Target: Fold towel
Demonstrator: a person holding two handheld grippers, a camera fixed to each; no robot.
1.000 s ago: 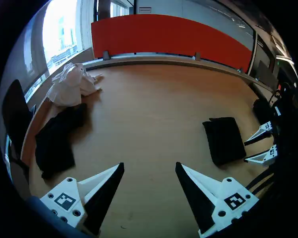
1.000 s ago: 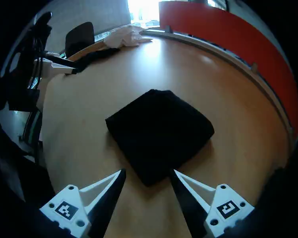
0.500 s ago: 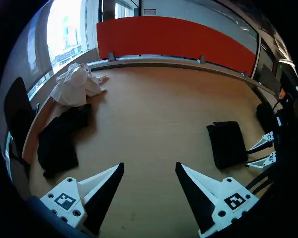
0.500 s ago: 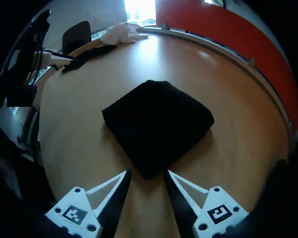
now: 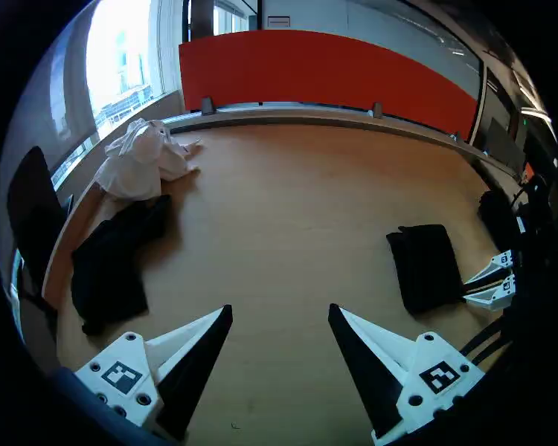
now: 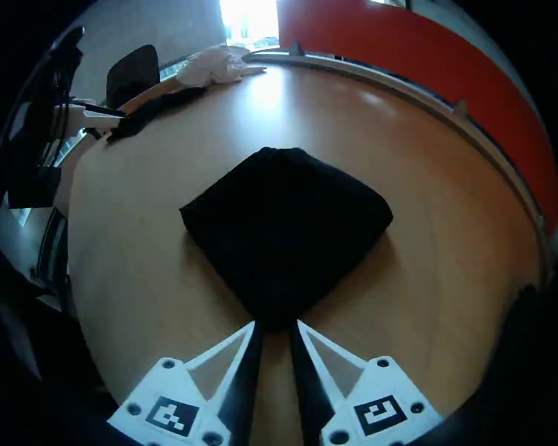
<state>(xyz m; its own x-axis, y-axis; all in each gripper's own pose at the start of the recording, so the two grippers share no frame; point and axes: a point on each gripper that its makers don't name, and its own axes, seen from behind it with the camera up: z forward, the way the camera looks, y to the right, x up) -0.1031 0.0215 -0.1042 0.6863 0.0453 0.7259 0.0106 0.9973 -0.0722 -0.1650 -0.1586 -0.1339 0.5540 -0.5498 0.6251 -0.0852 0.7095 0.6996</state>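
A folded black towel (image 6: pixel 286 230) lies on the wooden table (image 6: pixel 428 245), one corner pointing at me. My right gripper (image 6: pixel 275 327) has its fingers drawn close together, pinching that near corner. In the left gripper view the same towel (image 5: pixel 424 267) sits at the right, with the right gripper (image 5: pixel 466 291) at its near edge. My left gripper (image 5: pixel 279 308) hangs open over bare wood, nothing between its fingers. It also shows far off in the right gripper view as the left gripper (image 6: pixel 93 115).
A crumpled white cloth (image 5: pixel 141 152) and an unfolded black cloth (image 5: pixel 111 264) lie at the table's left end. A red divider (image 5: pixel 324 70) runs along the far edge. A dark chair (image 5: pixel 30 212) stands beyond the left edge.
My right gripper's fingers have closed from wide apart onto the towel's near corner. The left gripper has barely moved.
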